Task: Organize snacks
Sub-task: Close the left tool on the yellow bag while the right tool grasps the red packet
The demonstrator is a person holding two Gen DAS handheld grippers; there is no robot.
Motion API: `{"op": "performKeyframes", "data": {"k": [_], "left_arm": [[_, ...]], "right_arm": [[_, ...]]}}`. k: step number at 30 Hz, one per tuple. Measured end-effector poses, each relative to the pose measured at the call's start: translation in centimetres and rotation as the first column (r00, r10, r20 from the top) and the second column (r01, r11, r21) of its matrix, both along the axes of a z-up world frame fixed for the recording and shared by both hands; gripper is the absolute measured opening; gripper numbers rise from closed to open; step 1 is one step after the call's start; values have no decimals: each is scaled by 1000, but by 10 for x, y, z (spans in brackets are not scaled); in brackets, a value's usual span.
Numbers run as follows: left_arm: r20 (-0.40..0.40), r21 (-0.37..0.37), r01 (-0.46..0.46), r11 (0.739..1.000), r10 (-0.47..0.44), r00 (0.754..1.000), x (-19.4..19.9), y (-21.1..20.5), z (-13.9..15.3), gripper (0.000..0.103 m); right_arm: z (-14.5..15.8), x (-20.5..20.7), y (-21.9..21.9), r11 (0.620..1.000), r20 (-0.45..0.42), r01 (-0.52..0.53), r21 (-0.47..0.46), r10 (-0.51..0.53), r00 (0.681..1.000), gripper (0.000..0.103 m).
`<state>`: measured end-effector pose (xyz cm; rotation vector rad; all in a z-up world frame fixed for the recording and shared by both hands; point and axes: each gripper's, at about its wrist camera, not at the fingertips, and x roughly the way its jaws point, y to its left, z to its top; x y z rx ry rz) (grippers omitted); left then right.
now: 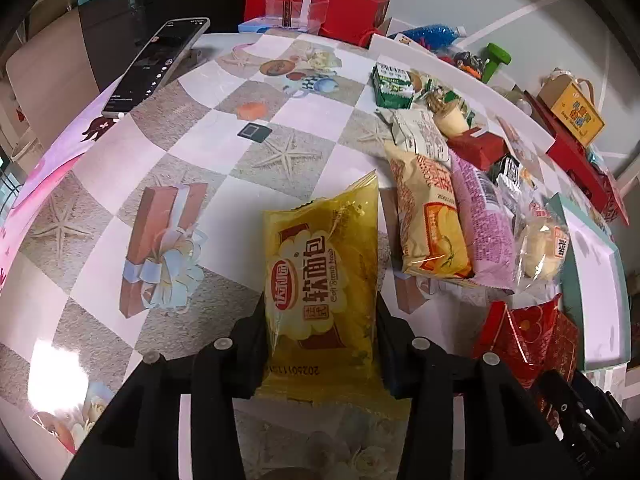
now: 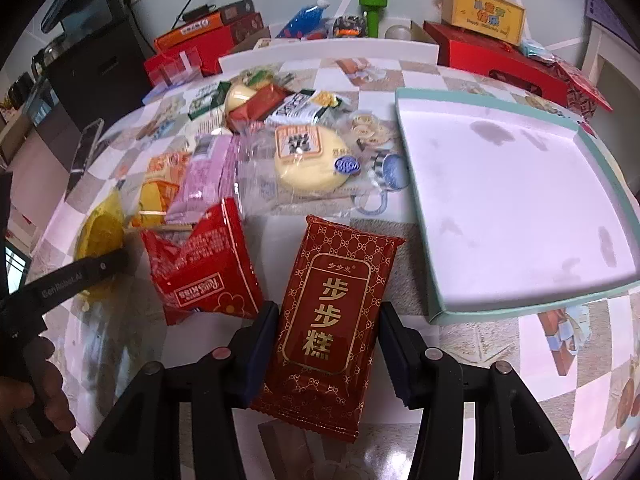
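Observation:
My left gripper (image 1: 320,308) is shut on a yellow soft-bread packet (image 1: 324,272), its pads pressing both long sides just over the patterned tablecloth. In the right wrist view, my right gripper (image 2: 328,312) is shut on a dark red cake packet (image 2: 332,312) with gold lettering, held lengthwise between the pads. A white tray with a teal rim (image 2: 520,200) lies empty just right of that packet. A bright red snack bag (image 2: 200,264) stands crumpled to its left. Further left, the yellow packet (image 2: 100,232) shows under one of the left gripper's fingers (image 2: 92,270).
A pile of several wrapped snacks (image 2: 280,140) covers the table's middle, seen too as the heap of snacks (image 1: 448,200). A phone (image 1: 156,68) leans at the far left. Red gift boxes (image 2: 496,60) and a yellow carton (image 2: 484,12) line the back edge. A hand (image 2: 36,392) is at lower left.

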<state>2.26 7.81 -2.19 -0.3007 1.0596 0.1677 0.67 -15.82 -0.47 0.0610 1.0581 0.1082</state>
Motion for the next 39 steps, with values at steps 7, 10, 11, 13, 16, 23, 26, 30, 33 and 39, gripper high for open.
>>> {"op": "performKeyframes", "data": {"k": [7,10,11,13,16,23,26,30,33,39], "left_arm": [[48,3,-9,1000,9,999,-6,2,17,45],[75,11,-16,1000,15,997,-9,2,27,45],[81,12,-16,1000,15,997,-9,2,30,45],[92,14,-14,1000,13,996,-9,1,36,45],[104,14,2,1000,-3,995,-7,-4,46,45],[139,9,90,996,-91,986,10,-38,73,45],[160,2,150,989,-149,976,24,-59,84,45],[168,-2,214,977,-211,963,36,-83,90,45],[163,0,227,974,-224,961,44,-91,91,45],[124,-35,228,973,-223,967,39,-94,73,45]], "right_arm": [[17,-6,-6,999,55,23,33,-25,998,53],[24,-8,-9,999,79,28,46,-31,996,53],[25,-8,-9,998,82,28,49,-32,996,53],[30,-8,-11,998,90,31,53,-36,995,53],[37,-6,-13,998,101,37,57,-43,994,53],[62,6,-27,995,133,87,46,-92,987,50],[74,14,-40,991,157,121,48,-127,979,49],[76,24,-51,989,155,141,39,-145,977,48],[64,23,-56,988,117,152,35,-155,981,48],[34,19,-54,991,22,130,26,-131,991,48]]}}
